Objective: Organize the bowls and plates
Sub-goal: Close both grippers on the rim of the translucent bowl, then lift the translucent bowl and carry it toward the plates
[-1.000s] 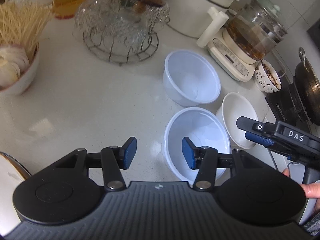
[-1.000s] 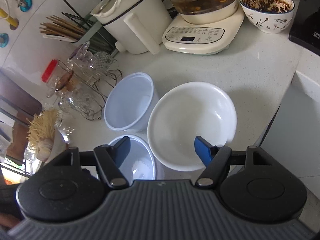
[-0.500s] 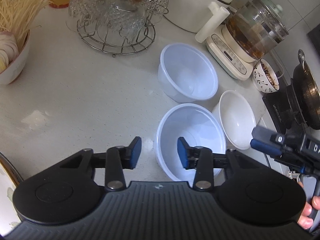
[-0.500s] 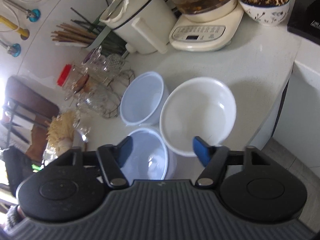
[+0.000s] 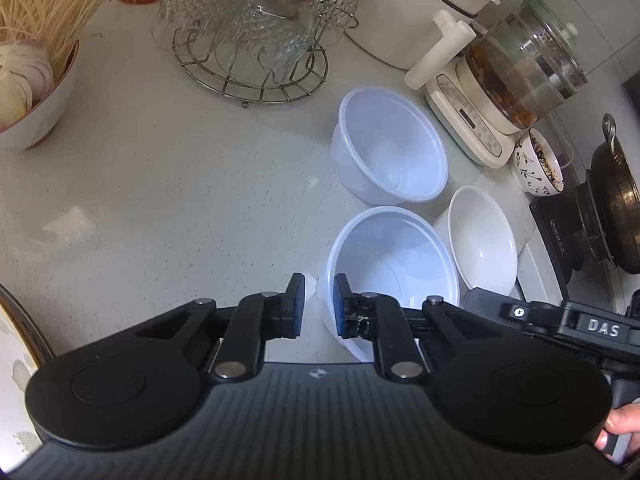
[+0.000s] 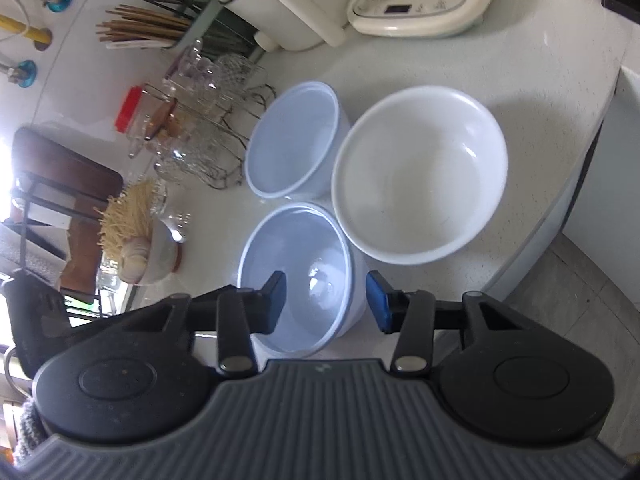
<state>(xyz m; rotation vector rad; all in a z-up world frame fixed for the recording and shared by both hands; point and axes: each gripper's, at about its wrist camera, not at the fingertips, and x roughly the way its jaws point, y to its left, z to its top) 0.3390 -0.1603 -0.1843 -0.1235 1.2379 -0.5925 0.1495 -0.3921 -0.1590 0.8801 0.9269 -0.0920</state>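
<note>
Left tongs (image 5: 319,305) sit narrow around the near wall of the near blue bowl (image 5: 394,268) on the worktop (image 5: 160,184), probably to lift it, while right tongs (image 6: 326,300) wait wide above it.

We find open countertop (image 5: 168,200) to the left of the bowls, wide enough for a gripper to pass. At its far edge the wire rack of glassware (image 5: 256,36) closes the way, and the noodle bowl (image 5: 36,92) bounds it at far left. To the right the three bowls crowd together: the near plastic bowl (image 5: 394,264) touches the white ceramic bowl (image 5: 482,240), with the far plastic bowl (image 5: 390,156) just behind. The kettle base (image 5: 466,120) blocks beyond; the counter edge (image 6: 576,176) limits the right.
</note>
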